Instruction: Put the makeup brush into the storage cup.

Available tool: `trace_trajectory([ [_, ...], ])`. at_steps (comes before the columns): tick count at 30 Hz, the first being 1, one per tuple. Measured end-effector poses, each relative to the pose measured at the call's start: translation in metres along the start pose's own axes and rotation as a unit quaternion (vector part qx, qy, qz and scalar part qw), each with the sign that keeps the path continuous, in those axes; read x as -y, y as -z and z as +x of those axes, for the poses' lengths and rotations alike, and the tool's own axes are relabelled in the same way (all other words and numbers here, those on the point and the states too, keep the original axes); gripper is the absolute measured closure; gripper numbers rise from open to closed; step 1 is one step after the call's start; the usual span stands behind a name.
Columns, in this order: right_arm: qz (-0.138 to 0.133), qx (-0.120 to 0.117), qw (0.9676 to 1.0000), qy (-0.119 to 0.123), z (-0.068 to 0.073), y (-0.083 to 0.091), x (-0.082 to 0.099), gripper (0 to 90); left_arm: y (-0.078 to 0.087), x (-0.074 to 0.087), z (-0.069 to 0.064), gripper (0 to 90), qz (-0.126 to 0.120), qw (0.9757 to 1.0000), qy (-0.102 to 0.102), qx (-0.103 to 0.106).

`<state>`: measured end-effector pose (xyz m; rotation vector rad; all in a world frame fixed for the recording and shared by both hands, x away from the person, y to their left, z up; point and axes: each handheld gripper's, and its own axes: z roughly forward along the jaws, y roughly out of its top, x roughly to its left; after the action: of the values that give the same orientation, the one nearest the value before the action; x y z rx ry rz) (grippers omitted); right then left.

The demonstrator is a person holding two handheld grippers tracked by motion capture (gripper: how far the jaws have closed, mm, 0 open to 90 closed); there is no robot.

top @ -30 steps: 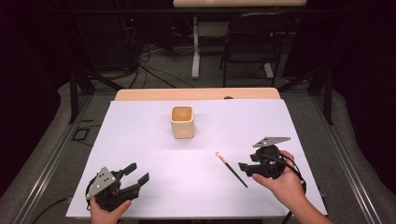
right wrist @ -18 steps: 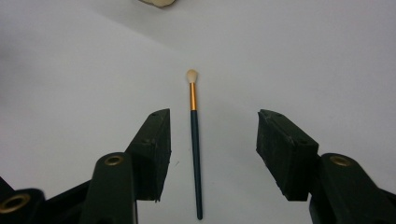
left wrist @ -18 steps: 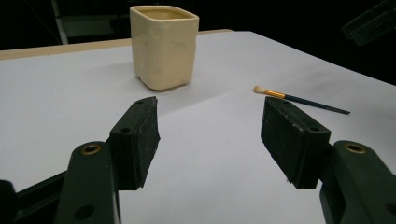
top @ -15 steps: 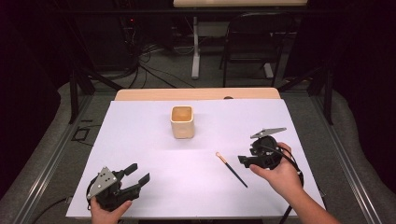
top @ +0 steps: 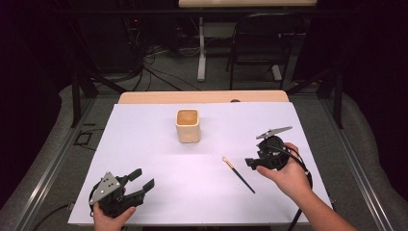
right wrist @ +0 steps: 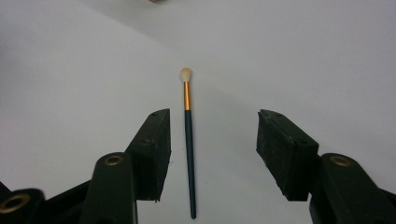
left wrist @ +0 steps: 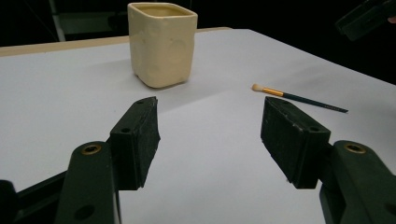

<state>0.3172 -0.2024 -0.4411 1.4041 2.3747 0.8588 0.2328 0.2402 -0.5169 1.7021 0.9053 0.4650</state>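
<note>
White tabletop [top: 159, 144]: right gripper [top: 251, 162] hovers wide-jawed beside the brush [top: 238, 174]; left gripper [top: 139, 182], jaws apart, rests empty.

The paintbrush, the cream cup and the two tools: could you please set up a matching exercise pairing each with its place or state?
Things:
1. paintbrush
2. cream cup
3. left tool
4. right tool

Places or states:
A. upright, mid-table
B. open, at the near left corner of the white sheet
C. lying flat on the sheet
D. open, just right of the brush

Pairs: 1-C, 2-A, 3-B, 4-D
</note>
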Motion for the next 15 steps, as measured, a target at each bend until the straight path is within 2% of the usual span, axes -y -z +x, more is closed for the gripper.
trace_trajectory([
  [15, 0.02, 0.006, 0.9997, -0.008, -0.006, -0.006, -0.01, 44.7, -0.001, 0.0, 0.001, 36.9, 0.002, 1.0, 0.002, 0.003],
])
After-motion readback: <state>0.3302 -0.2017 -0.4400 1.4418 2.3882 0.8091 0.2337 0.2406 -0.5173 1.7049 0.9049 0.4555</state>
